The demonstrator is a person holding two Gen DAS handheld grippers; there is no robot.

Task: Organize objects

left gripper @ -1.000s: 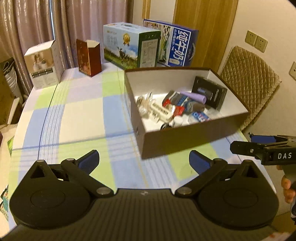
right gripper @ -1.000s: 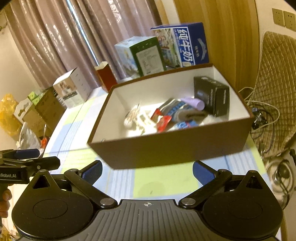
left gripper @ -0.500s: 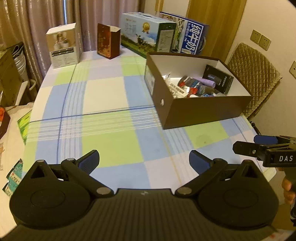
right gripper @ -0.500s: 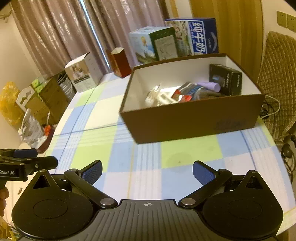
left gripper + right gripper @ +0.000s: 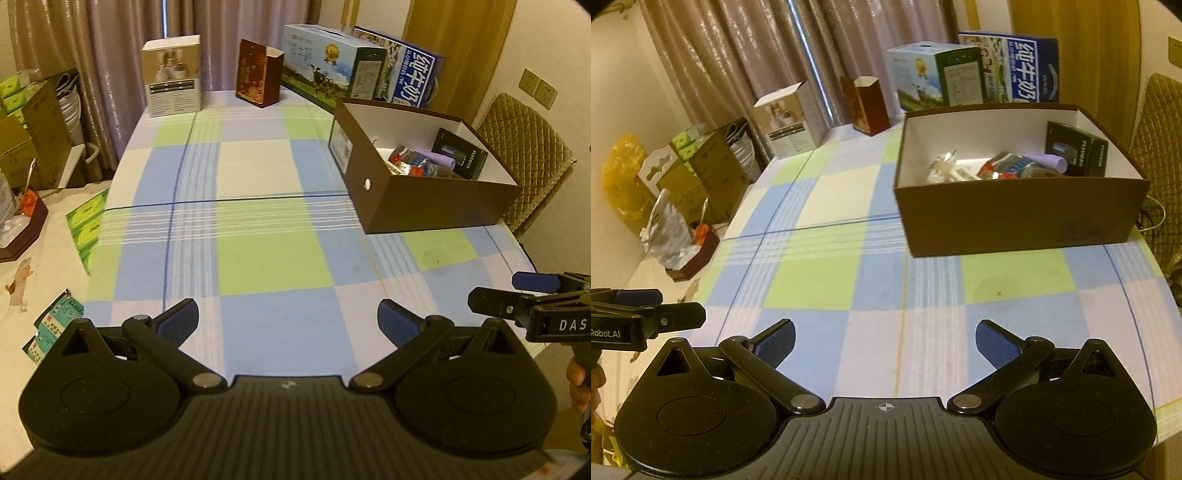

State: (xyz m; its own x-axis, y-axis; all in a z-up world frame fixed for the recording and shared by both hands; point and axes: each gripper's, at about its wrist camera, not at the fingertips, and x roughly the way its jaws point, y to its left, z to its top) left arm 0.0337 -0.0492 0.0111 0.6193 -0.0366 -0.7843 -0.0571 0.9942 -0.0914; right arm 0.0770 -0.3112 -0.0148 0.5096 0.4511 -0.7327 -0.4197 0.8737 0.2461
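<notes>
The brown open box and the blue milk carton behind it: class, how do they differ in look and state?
The brown open box is plain brown outside, while the blue milk carton is printed with large white characters. The brown open box has no lid and shows small items inside; the blue milk carton is closed. Both are cardboard and stand on the checked tablecloth.

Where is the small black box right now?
The small black box stands inside the brown shoebox, against its far-right corner in the right wrist view, beside the purple roll.

Checked tablecloth (image 5: 258, 221) in blue, green, white; brown box (image 5: 1015, 218), white inside; blue carton (image 5: 413, 77); dark red carton (image 5: 258, 77).
</notes>
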